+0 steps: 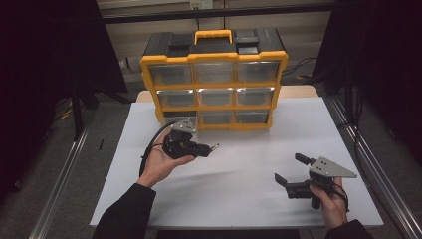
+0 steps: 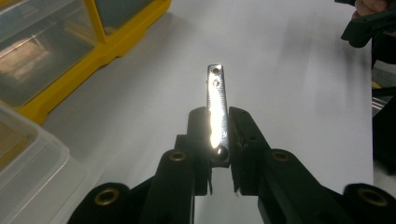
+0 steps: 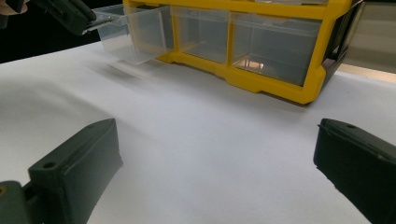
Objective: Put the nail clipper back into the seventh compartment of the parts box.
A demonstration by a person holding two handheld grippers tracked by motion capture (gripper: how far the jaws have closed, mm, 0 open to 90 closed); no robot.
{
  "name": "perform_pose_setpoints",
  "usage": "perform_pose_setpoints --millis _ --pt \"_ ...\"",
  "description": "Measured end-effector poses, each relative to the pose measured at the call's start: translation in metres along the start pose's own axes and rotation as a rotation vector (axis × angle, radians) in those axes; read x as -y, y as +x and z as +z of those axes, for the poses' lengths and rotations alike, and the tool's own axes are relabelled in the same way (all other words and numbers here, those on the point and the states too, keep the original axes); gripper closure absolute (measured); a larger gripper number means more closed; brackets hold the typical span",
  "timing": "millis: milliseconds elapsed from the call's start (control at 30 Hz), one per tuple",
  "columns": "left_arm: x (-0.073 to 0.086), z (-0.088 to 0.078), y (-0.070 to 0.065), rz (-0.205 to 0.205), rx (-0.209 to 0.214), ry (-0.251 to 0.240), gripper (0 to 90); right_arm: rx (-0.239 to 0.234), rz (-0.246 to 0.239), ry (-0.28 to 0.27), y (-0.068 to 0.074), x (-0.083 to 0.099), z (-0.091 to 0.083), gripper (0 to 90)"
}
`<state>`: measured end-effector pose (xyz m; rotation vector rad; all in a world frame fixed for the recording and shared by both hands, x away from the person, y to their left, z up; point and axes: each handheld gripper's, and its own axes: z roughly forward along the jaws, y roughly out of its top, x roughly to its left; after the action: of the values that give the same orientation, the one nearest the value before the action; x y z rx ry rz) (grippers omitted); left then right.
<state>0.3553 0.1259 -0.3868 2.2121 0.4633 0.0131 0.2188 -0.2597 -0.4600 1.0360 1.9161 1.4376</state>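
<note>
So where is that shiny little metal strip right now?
The metal strip is clamped between the jaws of the left gripper, held above the white table on its left side, just in front of the yellow drawer cabinet and its pulled-out bottom-left drawer.

Drawer cabinet [image 1: 214, 79] at far centre of the table [image 1: 239, 189]. Bottom-left drawer [image 3: 135, 32] pulled out toward the near side. Left gripper [image 1: 211, 148] just in front of that drawer, metal strip [image 2: 217, 107] between its jaws. Right gripper [image 1: 289, 170] near right, well apart.
</note>
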Motion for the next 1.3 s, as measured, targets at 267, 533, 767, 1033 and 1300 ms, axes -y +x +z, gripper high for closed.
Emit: perform_pose_setpoints --millis 267,533,767,1033,1300 --pt "-0.001 -0.014 0.004 -0.001 -0.057 -0.036 79.6 0.001 -0.002 -0.001 0.0 0.0 0.0 0.2" --pt "-0.001 -0.024 0.006 -0.001 -0.069 -0.052 79.6 0.002 -0.001 -0.002 0.0 0.0 0.0 0.2" --pt "0.0 -0.037 0.006 -0.01 -0.088 -0.047 79.6 -0.001 0.0 -0.006 0.0 0.0 0.0 0.3" --pt "0.002 -0.054 0.01 -0.027 -0.124 -0.078 79.6 0.005 -0.002 -0.005 0.0 0.0 0.0 0.3" --pt "0.003 -0.062 0.014 -0.024 -0.141 -0.076 79.6 0.004 -0.001 -0.004 0.0 0.0 0.0 0.3"
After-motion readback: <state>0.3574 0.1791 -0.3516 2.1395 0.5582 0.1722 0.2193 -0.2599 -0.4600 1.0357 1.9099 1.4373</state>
